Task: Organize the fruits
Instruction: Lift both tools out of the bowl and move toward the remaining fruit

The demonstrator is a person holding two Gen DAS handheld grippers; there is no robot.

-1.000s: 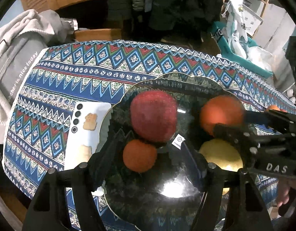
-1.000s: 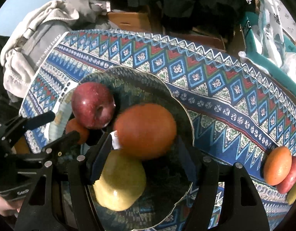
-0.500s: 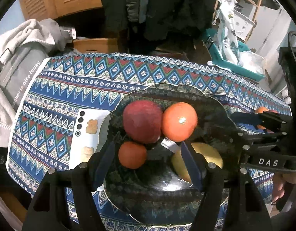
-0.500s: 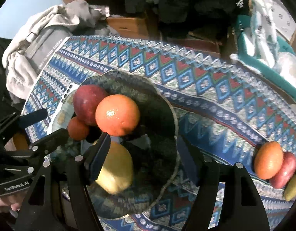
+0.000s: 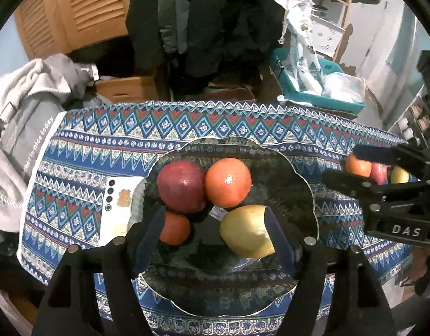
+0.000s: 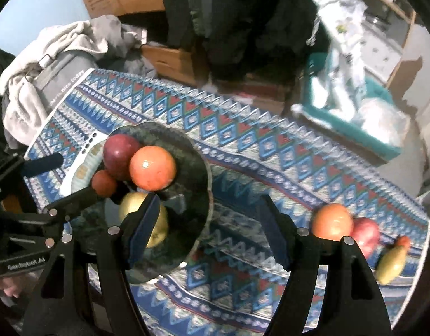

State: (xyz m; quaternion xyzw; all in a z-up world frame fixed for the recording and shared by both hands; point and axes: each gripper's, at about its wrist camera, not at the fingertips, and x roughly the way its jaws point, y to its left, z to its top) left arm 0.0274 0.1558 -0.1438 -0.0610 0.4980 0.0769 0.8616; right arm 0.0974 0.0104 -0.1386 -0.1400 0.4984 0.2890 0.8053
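Both grippers hang over the dark glass plate [image 5: 304,196], and neither holds anything. The left gripper [image 5: 215,232] has its jaws parted and has just been opening a little wider; nothing is pinched between them, though the yellow pear [image 5: 242,229] and the small orange fruit [image 5: 174,228] show through the gap on the plate below. The right gripper [image 6: 209,224] is also spread and empty, its gap over the plate's right rim and the patterned tablecloth [image 6: 242,145].

On the plate, nearest the grippers, lie the pear and the small orange fruit. Just behind them the red apple [image 5: 181,186] and the big orange [image 5: 228,182] sit touching each other. A white phone [image 5: 117,207] lies partly under the plate's left edge.

To the right of the plate, well apart from it, three fruits wait on the cloth: another orange [image 6: 332,221], a red apple [image 6: 366,232] touching it, and a yellow-green fruit [image 6: 391,261] beside those.

The round fruits on the plate lean on one another on smooth glass, so I would expect a new fruit dropped in, or a finger brushing the pile, to set them rolling, perhaps over the low rim. The plate resting on the phone could rock too. With two grippers so close together, they might also knock each other.
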